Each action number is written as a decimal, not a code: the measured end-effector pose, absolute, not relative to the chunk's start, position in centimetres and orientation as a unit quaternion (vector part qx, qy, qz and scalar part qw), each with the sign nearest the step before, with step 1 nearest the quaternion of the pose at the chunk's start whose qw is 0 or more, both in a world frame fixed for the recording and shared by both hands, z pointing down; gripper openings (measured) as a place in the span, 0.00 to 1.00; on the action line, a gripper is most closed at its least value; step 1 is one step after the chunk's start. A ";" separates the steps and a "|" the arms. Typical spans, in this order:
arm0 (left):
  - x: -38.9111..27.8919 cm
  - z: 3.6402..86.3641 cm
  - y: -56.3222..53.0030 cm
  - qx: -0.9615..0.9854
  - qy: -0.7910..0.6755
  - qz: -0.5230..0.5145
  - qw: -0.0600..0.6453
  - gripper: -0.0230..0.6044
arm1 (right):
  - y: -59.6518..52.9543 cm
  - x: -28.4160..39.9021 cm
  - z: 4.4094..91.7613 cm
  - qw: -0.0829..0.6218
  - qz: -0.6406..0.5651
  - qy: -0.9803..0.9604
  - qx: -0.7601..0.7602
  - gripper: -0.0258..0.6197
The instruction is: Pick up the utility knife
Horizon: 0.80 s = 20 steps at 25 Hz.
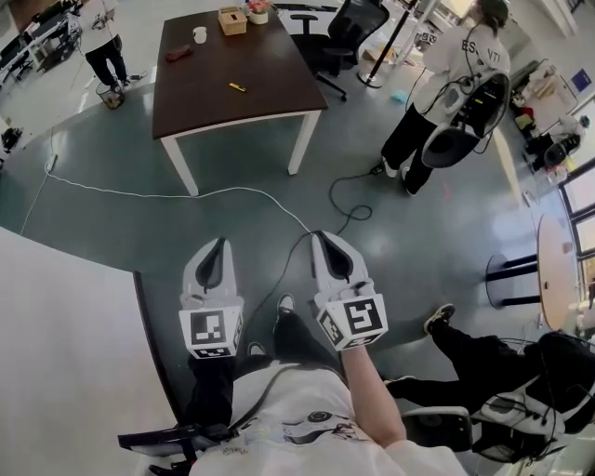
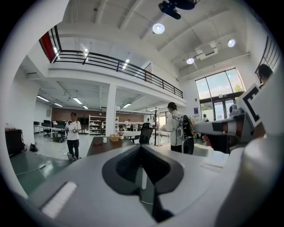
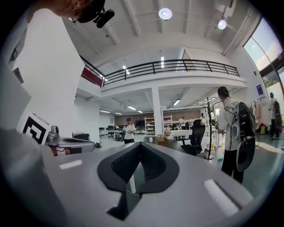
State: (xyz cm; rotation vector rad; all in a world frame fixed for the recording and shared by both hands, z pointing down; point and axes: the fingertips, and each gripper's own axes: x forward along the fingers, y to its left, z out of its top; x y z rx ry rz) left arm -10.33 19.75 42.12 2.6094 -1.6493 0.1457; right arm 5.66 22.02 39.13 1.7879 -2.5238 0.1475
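The utility knife (image 1: 237, 87), small and yellow, lies on a dark brown table (image 1: 279, 79) with white legs, far ahead across the floor. Both grippers are held close to the body, well short of the table. My left gripper (image 1: 220, 243) has its jaws closed together with nothing between them, as the left gripper view (image 2: 141, 146) also shows. My right gripper (image 1: 323, 236) is shut and empty too, its jaws meeting at the tip (image 3: 140, 144). The table (image 2: 100, 149) is small and distant in both gripper views; the knife cannot be made out there.
On the table stand a tissue box (image 1: 232, 19), a white cup (image 1: 200, 34) and a dark red object (image 1: 179, 54). A black office chair (image 1: 351, 26) sits behind it. A person with a backpack (image 1: 454, 79) stands right. A white cable (image 1: 186, 193) crosses the floor.
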 end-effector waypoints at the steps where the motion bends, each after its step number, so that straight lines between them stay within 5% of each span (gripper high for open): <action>1: -10.1 42.4 18.5 0.841 -0.538 0.049 0.026 0.03 | 20.7 6.1 39.5 0.022 0.050 -0.817 0.574 0.04; 11: -4.5 40.5 2.0 0.820 -0.569 0.062 0.005 0.03 | 3.6 11.9 38.2 0.003 0.057 -0.844 0.533 0.04; 20: -6.9 41.7 -3.2 0.810 -0.583 0.061 0.005 0.03 | -1.7 9.1 40.0 0.003 0.060 -0.855 0.515 0.04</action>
